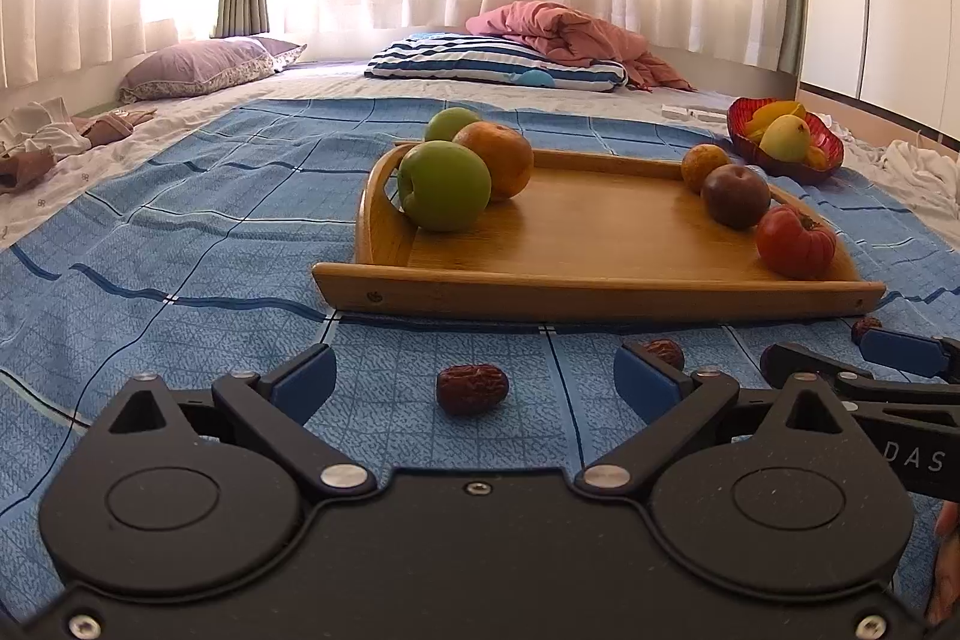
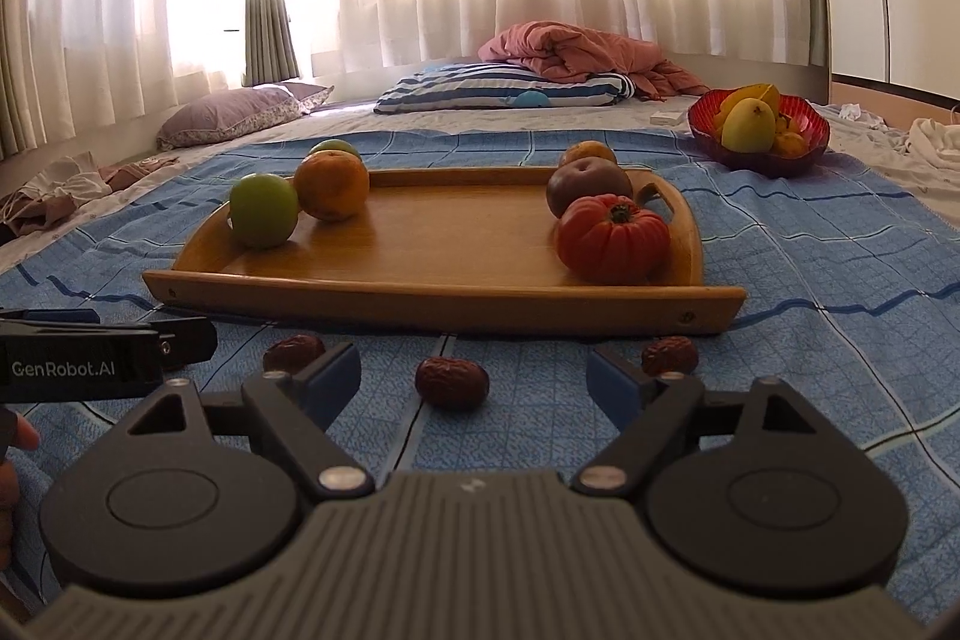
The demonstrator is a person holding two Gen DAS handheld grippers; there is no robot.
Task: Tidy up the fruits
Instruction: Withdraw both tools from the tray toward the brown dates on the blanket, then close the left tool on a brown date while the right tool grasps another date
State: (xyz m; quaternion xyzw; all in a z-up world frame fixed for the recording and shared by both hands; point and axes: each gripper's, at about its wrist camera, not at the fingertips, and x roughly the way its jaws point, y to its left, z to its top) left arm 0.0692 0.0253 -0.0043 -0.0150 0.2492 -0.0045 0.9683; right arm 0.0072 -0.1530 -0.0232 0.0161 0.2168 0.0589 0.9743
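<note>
1. The left tool (image 1: 474, 376) stands spread wide at the bottom of the left wrist view, holding nothing; a dried red date (image 1: 472, 388) lies on the blue checked cloth (image 1: 180, 244) between its blue pads (image 1: 306, 379), touching neither.
2. The right tool (image 2: 474, 376) is likewise spread wide and empty in the right wrist view, with another date (image 2: 451, 381) lying free between its pads.
3. Two more dates lie on the cloth near the right tool: one (image 2: 293, 352) just behind its left pad, one (image 2: 669, 355) just behind its right pad.
4. In front of the tools, a strip of bare cloth separates the dates from the near rim of the wooden tray (image 1: 600, 289), which lies across the middle of the frame.
5. The tray's centre is bare wood. At its left end sit a green apple (image 1: 444, 184), an orange (image 1: 495, 157) touching it, and a second green fruit (image 1: 450, 124) behind.
6. At its right end a ribbed red tomato (image 1: 795, 241) sits nearest, then a dark brownish fruit (image 1: 735, 196), then a yellow-brown fruit (image 1: 705, 166).
7. Beyond the tray, in the upper right, a red bowl (image 2: 702, 118) holds yellow fruit.
8. Open cloth lies on both sides of the tray; pillows and a pink blanket (image 1: 558, 31) lie at the bed's far edge under the curtains.
</note>
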